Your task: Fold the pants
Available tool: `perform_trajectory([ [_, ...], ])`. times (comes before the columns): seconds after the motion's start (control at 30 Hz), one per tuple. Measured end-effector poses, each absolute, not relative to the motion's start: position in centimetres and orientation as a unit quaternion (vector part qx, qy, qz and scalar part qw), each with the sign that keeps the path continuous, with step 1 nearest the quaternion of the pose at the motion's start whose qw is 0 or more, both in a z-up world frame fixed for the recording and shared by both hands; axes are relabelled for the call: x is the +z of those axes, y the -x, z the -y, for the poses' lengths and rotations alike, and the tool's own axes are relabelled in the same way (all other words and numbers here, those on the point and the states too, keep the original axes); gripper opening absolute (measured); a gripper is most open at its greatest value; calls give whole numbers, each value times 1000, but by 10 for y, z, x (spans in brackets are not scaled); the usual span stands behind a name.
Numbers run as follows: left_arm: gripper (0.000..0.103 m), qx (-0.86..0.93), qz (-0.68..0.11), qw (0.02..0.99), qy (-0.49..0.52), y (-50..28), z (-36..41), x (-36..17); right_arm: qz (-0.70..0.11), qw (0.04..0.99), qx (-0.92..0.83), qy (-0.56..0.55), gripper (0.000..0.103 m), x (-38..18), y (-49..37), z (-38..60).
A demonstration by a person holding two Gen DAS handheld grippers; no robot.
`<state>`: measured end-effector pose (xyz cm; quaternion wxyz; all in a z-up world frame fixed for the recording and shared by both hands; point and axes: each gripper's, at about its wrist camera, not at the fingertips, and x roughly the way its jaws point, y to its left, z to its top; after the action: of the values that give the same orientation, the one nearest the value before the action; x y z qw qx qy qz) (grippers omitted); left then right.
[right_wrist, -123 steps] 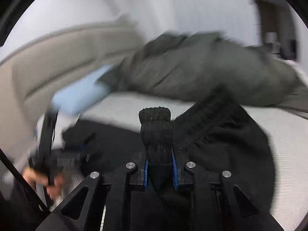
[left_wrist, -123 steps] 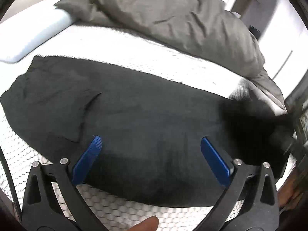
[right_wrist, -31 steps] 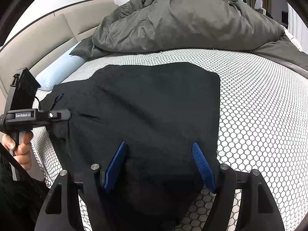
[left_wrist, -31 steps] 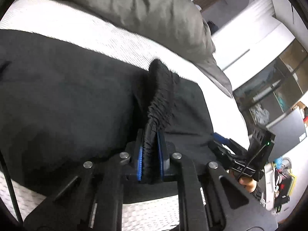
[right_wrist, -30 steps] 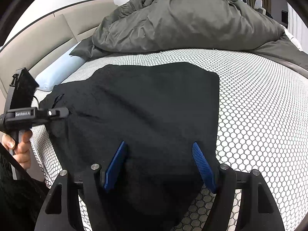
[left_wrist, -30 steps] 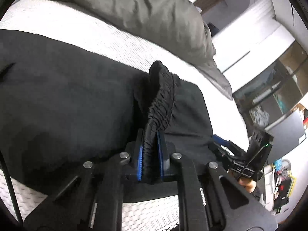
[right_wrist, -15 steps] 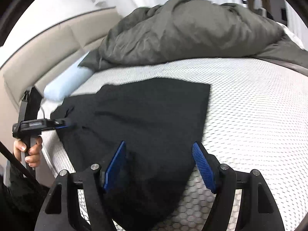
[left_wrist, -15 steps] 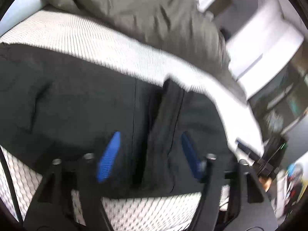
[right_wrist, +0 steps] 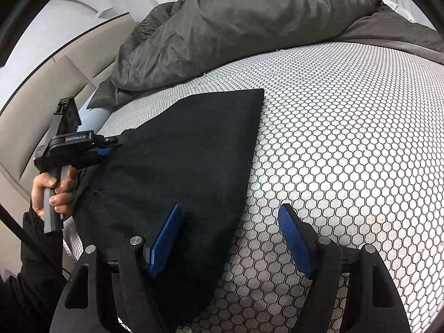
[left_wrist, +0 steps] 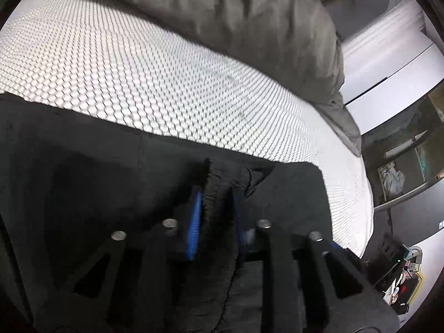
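The black pants (right_wrist: 183, 149) lie folded flat on the honeycomb mattress (right_wrist: 347, 138). The left gripper (left_wrist: 217, 211), jaws just closed, pinches their gathered waistband (left_wrist: 219, 194). The right gripper (right_wrist: 230, 238) is spread wide, holding nothing.

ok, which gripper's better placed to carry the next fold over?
Left, probably. The left gripper has just closed on the waistband of the pants. The right gripper is open above the bed, straddling the pants' edge, gripping nothing.

The left gripper (left_wrist: 215, 216) has just been closing, and its blue pads (left_wrist: 194, 222) now pinch a bunched edge of the black pants (right_wrist: 180, 152). The right gripper (right_wrist: 230, 236) hangs with jaws wide apart, nothing clamped. A left hand (right_wrist: 52, 191) grips the left handle.
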<state>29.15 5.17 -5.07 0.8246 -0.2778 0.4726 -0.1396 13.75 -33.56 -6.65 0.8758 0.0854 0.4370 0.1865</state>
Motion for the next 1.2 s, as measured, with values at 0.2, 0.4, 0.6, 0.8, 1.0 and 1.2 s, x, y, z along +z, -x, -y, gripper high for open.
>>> perform_trajectory([
  [0.2,10,-80,-444,850,271,-289,-71,-40,-437,875,195,-79,74,-66,-132,330],
  [0.4,55,-35,-468,841,268,-267,-77,-44,-434,877,194,-70,74,-62,-127,326],
  [0.6,79,-48,-428,877,213,-185,-48,-13,-394,894,202,-71,74,-41,-90,330],
  [0.8,81,-120,-417,889,145,-140,30,-14,-356,907,216,-63,74,-39,-31,331],
  [1.0,81,-118,-449,884,45,-140,82,-37,-353,921,165,3,74,-48,-5,298],
  [1.2,81,-118,-466,875,51,-140,68,-47,-337,936,99,10,26,-63,4,276],
])
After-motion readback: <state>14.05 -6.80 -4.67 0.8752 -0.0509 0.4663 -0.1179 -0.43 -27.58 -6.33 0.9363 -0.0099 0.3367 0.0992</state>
